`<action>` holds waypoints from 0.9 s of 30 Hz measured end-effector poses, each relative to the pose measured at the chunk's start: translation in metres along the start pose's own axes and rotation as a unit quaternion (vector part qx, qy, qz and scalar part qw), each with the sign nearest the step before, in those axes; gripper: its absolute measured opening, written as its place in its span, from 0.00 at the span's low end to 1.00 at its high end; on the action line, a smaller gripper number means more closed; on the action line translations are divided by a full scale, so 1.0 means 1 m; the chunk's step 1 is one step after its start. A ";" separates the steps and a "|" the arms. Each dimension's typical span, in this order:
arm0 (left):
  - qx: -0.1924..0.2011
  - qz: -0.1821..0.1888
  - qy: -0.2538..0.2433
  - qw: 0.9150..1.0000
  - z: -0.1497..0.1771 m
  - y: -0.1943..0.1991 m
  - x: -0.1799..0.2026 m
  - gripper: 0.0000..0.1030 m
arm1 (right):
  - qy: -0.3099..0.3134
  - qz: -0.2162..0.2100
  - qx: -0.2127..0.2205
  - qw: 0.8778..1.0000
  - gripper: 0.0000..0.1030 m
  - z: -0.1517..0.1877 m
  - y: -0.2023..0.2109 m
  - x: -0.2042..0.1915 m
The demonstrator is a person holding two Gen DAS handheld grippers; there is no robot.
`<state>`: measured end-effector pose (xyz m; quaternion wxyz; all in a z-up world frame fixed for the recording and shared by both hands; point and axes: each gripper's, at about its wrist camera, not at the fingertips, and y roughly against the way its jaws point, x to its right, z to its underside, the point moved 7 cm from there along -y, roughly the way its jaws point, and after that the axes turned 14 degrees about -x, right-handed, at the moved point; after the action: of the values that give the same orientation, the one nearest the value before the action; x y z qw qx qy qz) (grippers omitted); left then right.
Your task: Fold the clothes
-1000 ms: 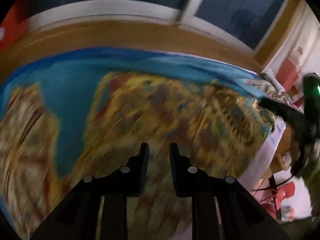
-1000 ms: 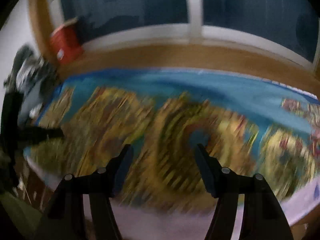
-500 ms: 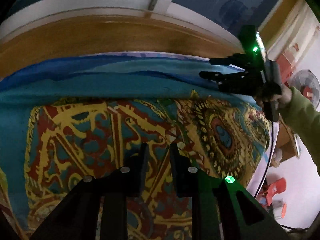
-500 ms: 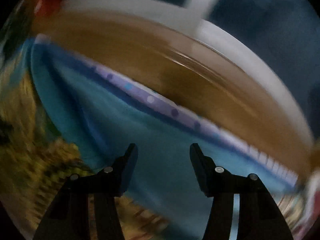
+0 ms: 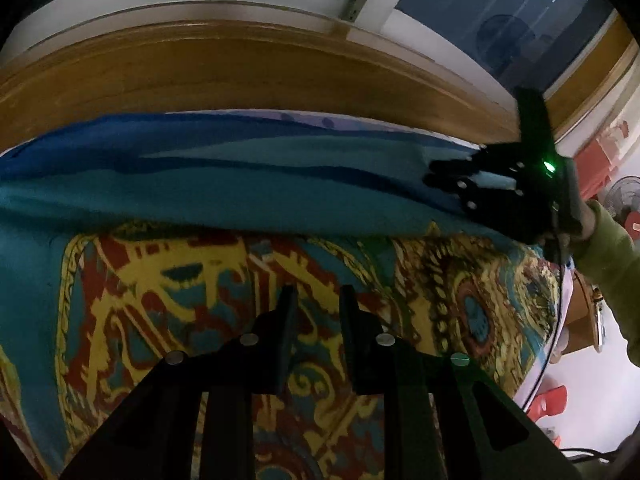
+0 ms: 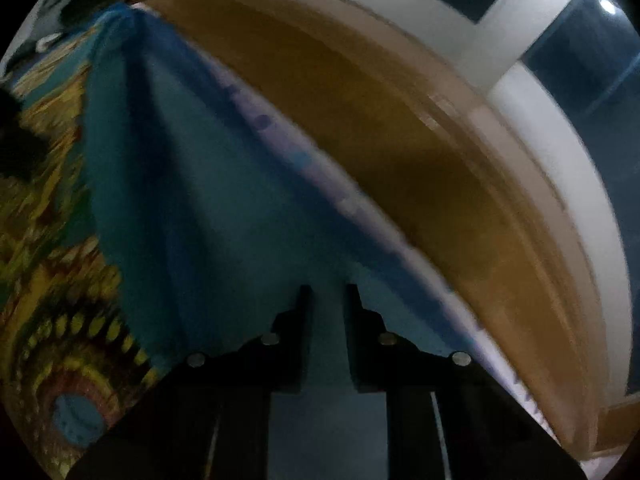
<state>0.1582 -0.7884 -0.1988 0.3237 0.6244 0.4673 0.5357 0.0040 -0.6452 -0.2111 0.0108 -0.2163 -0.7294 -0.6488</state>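
Lowered since the earlier frame, the right gripper (image 6: pixel 326 300) is closing, its jaws pinching the teal edge of the patterned cloth (image 5: pixel 256 280). Narrowly parted, nothing gripped, the left gripper (image 5: pixel 316 300) is held over the cloth, spread toward twelve o'clock on a dotted sheet (image 6: pixel 352 204).

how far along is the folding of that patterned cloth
Early. Done: the patterned cloth lies spread on the table. In hand: the right gripper is closing on its plain blue far edge. The left gripper hovers over the print, holding nothing. No finished fold shows.
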 end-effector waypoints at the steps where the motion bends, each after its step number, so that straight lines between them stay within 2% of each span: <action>1: -0.003 0.000 0.002 1.000 -0.002 -0.002 -0.001 0.20 | 0.002 -0.008 0.001 1.000 0.14 0.003 0.001 0.000; 5: -0.008 0.006 0.003 1.000 -0.008 -0.008 0.000 0.20 | -0.027 -0.085 -0.013 0.996 0.14 0.013 0.004 0.010; 8: -0.010 0.008 -0.002 1.000 -0.013 -0.013 0.003 0.20 | -0.080 -0.138 0.010 0.987 0.14 0.010 0.011 0.026; 10: -0.013 0.008 -0.003 1.000 -0.014 -0.015 0.005 0.20 | -0.102 -0.149 0.022 0.983 0.14 0.003 0.010 0.032; 13: -0.015 0.007 -0.005 1.000 -0.015 -0.017 0.007 0.20 | -0.092 -0.114 0.014 0.989 0.14 -0.013 -0.009 0.026; 16: -0.016 0.003 -0.005 1.000 -0.014 -0.017 0.008 0.20 | -0.130 -0.027 0.053 0.990 0.14 -0.032 -0.015 0.041; 18: -0.016 0.002 -0.003 1.000 -0.011 -0.015 0.005 0.20 | -0.167 -0.012 0.073 0.983 0.14 -0.036 -0.014 0.051; 22: -0.013 0.006 0.006 1.000 -0.007 -0.013 -0.001 0.20 | -0.184 -0.043 0.096 0.977 0.16 -0.023 0.010 0.055; 26: -0.013 0.012 0.015 1.000 -0.005 -0.016 -0.004 0.20 | -0.160 -0.098 0.076 0.979 0.21 0.007 0.036 0.049; 27: -0.013 0.013 0.016 1.000 -0.004 -0.017 -0.004 0.20 | -0.155 -0.103 0.072 0.980 0.25 0.014 0.043 0.046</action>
<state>0.1504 -0.7865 -0.2146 0.3169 0.6174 0.4577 0.5558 -0.0198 -0.6148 -0.1597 -0.1540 -0.2368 -0.7856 -0.5505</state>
